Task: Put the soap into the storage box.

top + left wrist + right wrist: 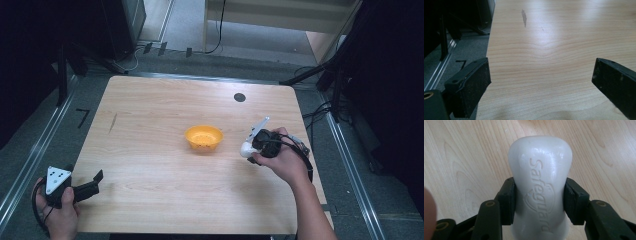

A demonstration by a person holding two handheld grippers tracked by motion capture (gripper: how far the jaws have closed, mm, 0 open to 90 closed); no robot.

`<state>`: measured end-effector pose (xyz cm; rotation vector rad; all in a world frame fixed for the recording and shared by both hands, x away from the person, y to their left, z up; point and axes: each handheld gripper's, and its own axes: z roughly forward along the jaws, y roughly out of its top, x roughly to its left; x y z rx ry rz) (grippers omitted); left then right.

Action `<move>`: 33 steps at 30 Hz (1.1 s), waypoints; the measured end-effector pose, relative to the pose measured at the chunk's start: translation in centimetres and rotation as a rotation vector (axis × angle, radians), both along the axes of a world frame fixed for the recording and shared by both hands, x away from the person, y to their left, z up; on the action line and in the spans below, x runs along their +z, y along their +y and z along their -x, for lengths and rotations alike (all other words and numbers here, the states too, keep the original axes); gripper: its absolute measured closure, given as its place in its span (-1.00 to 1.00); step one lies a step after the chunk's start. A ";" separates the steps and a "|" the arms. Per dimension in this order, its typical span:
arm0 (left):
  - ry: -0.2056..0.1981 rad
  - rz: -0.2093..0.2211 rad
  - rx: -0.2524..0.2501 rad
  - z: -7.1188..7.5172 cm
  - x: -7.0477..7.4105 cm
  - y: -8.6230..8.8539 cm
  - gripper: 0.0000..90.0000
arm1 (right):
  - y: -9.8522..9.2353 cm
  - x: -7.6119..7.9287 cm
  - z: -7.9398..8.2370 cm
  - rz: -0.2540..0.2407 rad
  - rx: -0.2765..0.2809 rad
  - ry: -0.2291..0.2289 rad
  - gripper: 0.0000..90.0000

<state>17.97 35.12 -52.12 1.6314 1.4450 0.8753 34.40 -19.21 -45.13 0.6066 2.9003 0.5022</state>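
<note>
The right gripper (539, 202) – jaws pinching the soap bar (540, 182) lengthwise between them – sits just right of the orange bowl (203, 138), the nearer hand.

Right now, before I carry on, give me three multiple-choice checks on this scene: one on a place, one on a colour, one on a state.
1. Where does the bowl stand on the table?
A. near the middle
B. at the far left corner
C. off the table, on the floor

2. What colour is the bowl?
A. blue
B. orange
C. green

3. How is the right gripper?
A. open over bare wood
B. shut on nothing
C. shut on the white soap bar

Answers:
1. A, it sits mid-table in the high view.
2. B, its rim and wall are orange.
3. C, both pads press the bar's sides in the right gripper view.
</note>
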 end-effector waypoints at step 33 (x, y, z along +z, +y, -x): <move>-0.001 0.008 0.001 0.0 0.0 0.1 -0.95 | 5.3 1.7 -2.8 0.038 0.137 -0.045 0.14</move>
